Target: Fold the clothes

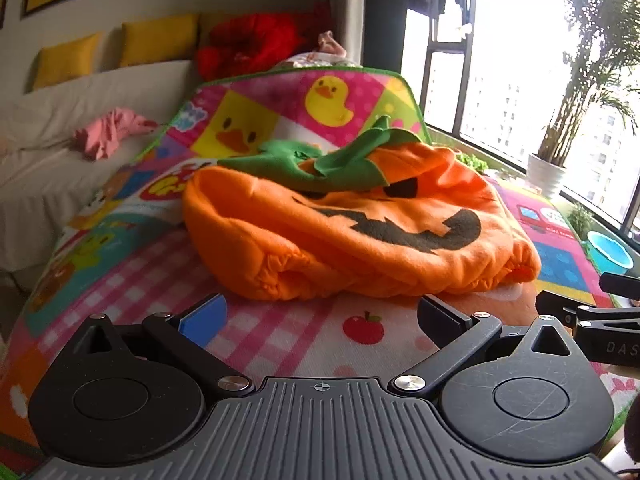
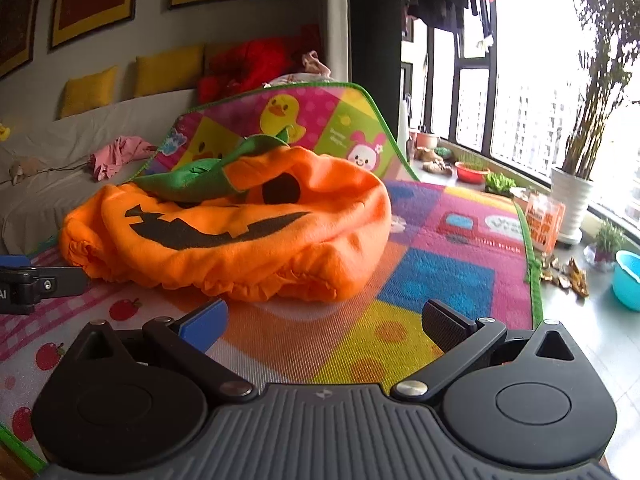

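Note:
An orange fleece pumpkin costume (image 1: 352,232) (image 2: 240,236) with a black jagged grin and a green leaf collar (image 1: 320,160) lies bunched on a colourful play mat (image 1: 280,332) (image 2: 440,280). My left gripper (image 1: 322,314) hovers just in front of its gathered hem, open, nothing between the fingers. My right gripper (image 2: 326,320) is open too, a little short of the costume's right hem. Each gripper shows at the edge of the other's view: the right gripper (image 1: 592,312) and the left gripper (image 2: 36,284).
A pale sofa (image 1: 48,152) with yellow cushions (image 1: 156,38) stands left of the mat, with a pink garment (image 1: 108,136) (image 2: 120,156) on it and a red plush (image 1: 252,44) behind. Plant pots (image 2: 572,200), a teal basin (image 2: 628,284) and windows line the right side.

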Motion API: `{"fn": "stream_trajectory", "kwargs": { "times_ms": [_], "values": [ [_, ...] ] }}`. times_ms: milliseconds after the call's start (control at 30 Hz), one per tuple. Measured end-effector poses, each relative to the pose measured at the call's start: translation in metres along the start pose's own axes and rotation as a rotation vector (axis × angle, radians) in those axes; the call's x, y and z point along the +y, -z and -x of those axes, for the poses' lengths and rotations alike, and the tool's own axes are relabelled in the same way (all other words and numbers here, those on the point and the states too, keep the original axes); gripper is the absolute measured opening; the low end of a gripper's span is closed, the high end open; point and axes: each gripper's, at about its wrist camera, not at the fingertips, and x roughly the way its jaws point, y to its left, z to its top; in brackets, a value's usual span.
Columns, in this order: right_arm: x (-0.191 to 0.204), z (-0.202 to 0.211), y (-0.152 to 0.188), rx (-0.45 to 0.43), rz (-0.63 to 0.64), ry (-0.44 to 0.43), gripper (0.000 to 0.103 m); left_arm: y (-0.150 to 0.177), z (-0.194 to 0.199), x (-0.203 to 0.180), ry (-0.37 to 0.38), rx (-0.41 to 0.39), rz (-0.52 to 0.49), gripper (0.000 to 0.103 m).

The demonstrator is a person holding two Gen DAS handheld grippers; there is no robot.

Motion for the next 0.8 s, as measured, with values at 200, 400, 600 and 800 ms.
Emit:
{"fn": "stream_trajectory", "kwargs": {
  "times_ms": [200,400,600,800],
  "values": [
    [0.005,0.008,0.005,-0.025,0.021,0.012,0.103,-0.001,0.0,0.002,0.018,0.0,0.021,0.103],
    [-0.005,0.01,-0.002,0.008,-0.014,-0.001,0.103,0.002,0.004,-0.006,0.002,0.006,-0.014,0.103],
    [-0.002,0.012,-0.003,0.021,-0.023,-0.01,0.103,0.002,0.011,-0.009,-0.008,0.009,-0.035,0.103],
    [-0.003,0.014,-0.005,0.026,-0.032,-0.024,0.103,0.002,0.014,-0.013,0.004,0.01,-0.051,0.103]
  ]
}}
